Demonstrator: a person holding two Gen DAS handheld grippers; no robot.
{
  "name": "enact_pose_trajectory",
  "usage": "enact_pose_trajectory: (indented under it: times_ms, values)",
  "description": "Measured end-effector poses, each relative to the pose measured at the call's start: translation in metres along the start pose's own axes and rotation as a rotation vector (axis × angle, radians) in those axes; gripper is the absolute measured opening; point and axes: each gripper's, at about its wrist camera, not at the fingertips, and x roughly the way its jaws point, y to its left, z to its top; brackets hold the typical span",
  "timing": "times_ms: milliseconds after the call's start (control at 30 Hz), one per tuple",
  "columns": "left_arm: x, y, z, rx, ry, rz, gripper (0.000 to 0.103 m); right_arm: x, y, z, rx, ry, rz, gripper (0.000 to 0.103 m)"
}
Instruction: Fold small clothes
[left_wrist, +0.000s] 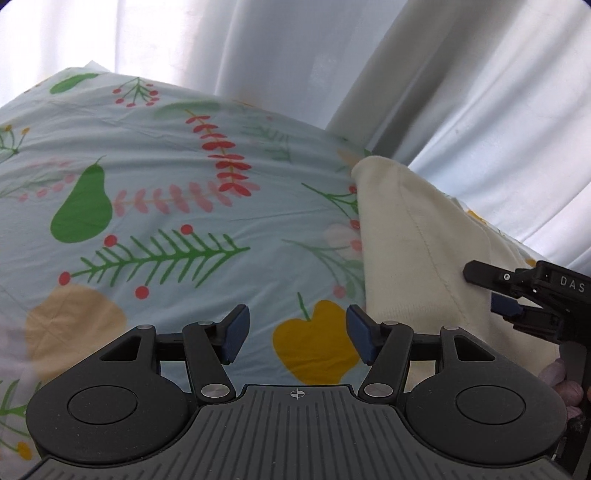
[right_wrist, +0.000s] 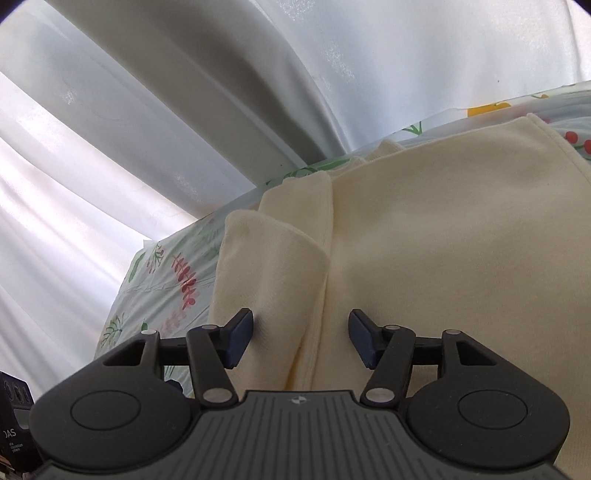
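- The cream garment (right_wrist: 424, 240) lies flat on the printed sheet (left_wrist: 166, 221) that covers the worktop, reaching close to the far edge where the curtain hangs.
- Its long axis appears to run from the near edge toward the far edge. A folded flap (right_wrist: 273, 266) lies along its left side, overlapping the main panel.
- The right tongs (right_wrist: 301, 338) sit directly over the garment with the jaws spread wide. They straddle the flap's inner edge and grasp nothing. The left pad is at or just above the flap; contact cannot be confirmed.
- The left tongs (left_wrist: 297, 338) are also spread and empty. They hover over bare sheet above a yellow fruit print (left_wrist: 314, 343), just beside the garment's left edge (left_wrist: 369, 258).
- The garment therefore lies to the right of the left tongs and straight ahead of the right tongs. The right hand is the nearer one.
- Judgement: a further fold looks due, and the right tongs are better placed to pinch an edge, while the left tongs would need to shift right to reach the cloth.
- The sheet is thin, lightly creased and patterned with leaves, berries and pears; it could drag with the garment.
- A pale curtain (right_wrist: 184, 110) in deep pleats fills the room beyond the far edge. No other objects can be made out.
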Motion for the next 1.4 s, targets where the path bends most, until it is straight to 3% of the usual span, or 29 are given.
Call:
enact_pose_trajectory:
  times_ms: [67,133,300,467,567,767,1033,1167,1400]
  values:
    - [0.005,-0.006,0.000,0.014,0.004,0.008,0.063,0.004,-0.002,0.001,0.020,0.002,0.038,0.034]
    - [0.010,-0.012,0.001,0.031,0.005,-0.007,0.063,0.009,0.000,0.001,0.017,0.014,0.054,0.028]
    - [0.022,-0.023,0.001,0.078,0.006,0.021,0.062,0.014,-0.004,0.003,0.023,0.020,0.087,0.035]
    - [0.025,-0.031,0.000,0.122,-0.004,0.051,0.062,0.024,-0.006,0.003,0.054,0.045,0.121,0.033]
    - [0.024,-0.033,0.001,0.132,-0.002,0.055,0.062,0.025,-0.003,0.003,0.045,0.039,0.090,0.017]
    - [0.024,-0.033,0.004,0.116,0.006,0.053,0.062,0.010,0.028,-0.002,-0.134,-0.042,-0.027,0.013]
    - [0.002,-0.046,0.009,0.128,-0.042,-0.018,0.063,-0.035,0.057,-0.006,-0.304,-0.163,-0.072,0.012]
    - [0.002,-0.064,0.007,0.168,-0.054,-0.078,0.064,-0.053,0.048,-0.009,-0.336,-0.198,-0.137,0.012]
    - [0.016,-0.095,-0.004,0.230,0.004,-0.186,0.068,-0.055,-0.005,-0.014,-0.223,-0.136,-0.240,0.013]
